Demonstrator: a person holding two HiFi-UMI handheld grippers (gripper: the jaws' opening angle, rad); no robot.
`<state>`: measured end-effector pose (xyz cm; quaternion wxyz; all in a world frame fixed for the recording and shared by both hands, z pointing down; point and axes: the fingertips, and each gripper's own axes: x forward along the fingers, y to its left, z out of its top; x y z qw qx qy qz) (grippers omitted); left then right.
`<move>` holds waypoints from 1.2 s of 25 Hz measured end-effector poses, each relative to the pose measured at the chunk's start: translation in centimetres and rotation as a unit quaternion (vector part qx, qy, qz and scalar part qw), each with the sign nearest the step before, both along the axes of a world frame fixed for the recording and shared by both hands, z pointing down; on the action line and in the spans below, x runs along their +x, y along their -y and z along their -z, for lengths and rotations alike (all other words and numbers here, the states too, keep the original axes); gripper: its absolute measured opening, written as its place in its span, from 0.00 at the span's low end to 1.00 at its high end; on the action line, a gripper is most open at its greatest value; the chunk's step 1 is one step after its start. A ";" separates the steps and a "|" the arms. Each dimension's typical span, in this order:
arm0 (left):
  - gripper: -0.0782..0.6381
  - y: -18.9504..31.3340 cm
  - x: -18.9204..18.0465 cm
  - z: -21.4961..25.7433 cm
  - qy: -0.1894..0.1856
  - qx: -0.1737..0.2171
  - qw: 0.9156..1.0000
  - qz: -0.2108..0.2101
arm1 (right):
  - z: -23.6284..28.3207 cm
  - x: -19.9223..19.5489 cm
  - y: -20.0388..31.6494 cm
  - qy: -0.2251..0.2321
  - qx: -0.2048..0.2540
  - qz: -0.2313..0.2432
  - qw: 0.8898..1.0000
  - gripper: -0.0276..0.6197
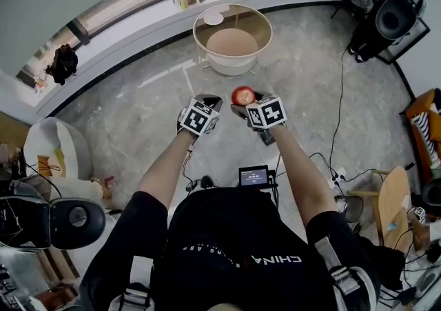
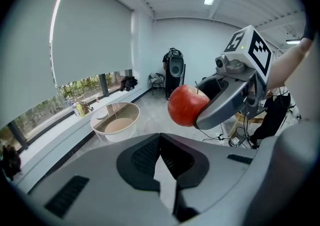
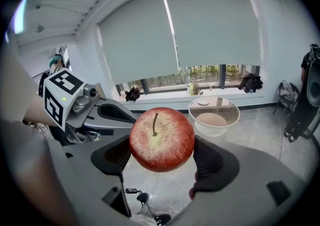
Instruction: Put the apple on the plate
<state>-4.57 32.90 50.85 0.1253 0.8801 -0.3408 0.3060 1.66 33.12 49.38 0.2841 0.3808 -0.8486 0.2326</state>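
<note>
Printed in white on the back of the black shirt (image 1: pixel 227 247), seen upside down from the head view: "CHINA". More white lettering to its left on the same shirt, too small to read. Pale figures on the small screen (image 1: pixel 253 176), illegible.

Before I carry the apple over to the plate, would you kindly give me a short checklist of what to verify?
1. Apple clamped between the right gripper pads: ok.
2. Left gripper shut, empty, off the apple: ok.
3. Small white plate on the round glass table bare: ok.
4. Plate within reach from here: probably not ok, the table stands well ahead.
5. Grip firm enough for the carry: cannot tell.
</note>
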 end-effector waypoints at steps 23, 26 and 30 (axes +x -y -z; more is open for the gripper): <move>0.13 -0.9 2.9 -2.1 0.015 -0.004 1.000 0.001 | -1.5 4.2 -0.9 0.009 -0.002 0.014 1.000 0.66; 0.13 -0.3 3.2 -2.2 0.024 -0.005 1.000 0.004 | -1.5 5.7 -0.6 0.008 -0.003 0.012 1.000 0.66; 0.13 0.3 4.0 -2.4 0.031 -0.006 0.999 0.021 | -1.9 7.9 -0.3 0.033 -0.011 0.009 0.999 0.66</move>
